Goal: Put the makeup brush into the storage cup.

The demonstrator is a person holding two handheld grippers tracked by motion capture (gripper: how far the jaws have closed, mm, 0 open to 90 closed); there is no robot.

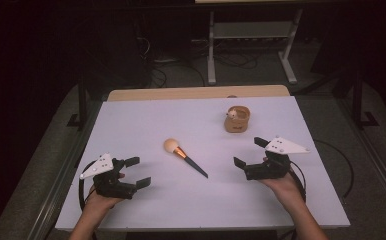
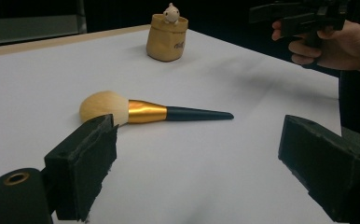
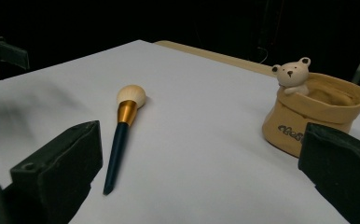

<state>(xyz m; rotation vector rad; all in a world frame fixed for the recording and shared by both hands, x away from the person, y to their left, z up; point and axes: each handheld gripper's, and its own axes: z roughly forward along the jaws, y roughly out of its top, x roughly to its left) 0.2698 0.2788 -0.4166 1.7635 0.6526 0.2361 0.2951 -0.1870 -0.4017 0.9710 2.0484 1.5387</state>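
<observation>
A makeup brush (image 1: 183, 156) is left lying flat between the left gripper (image 1: 137, 172) and right gripper (image 1: 250, 152), both held wide open, nothing gripped.

Makeup brush (image 1: 183, 156) lying flat mid-table

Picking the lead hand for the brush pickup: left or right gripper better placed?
Probably right. The brush lies with its handle tip toward the right gripper, which is open and also nearer the pot. The left gripper, also open, faces the bristle end.
</observation>
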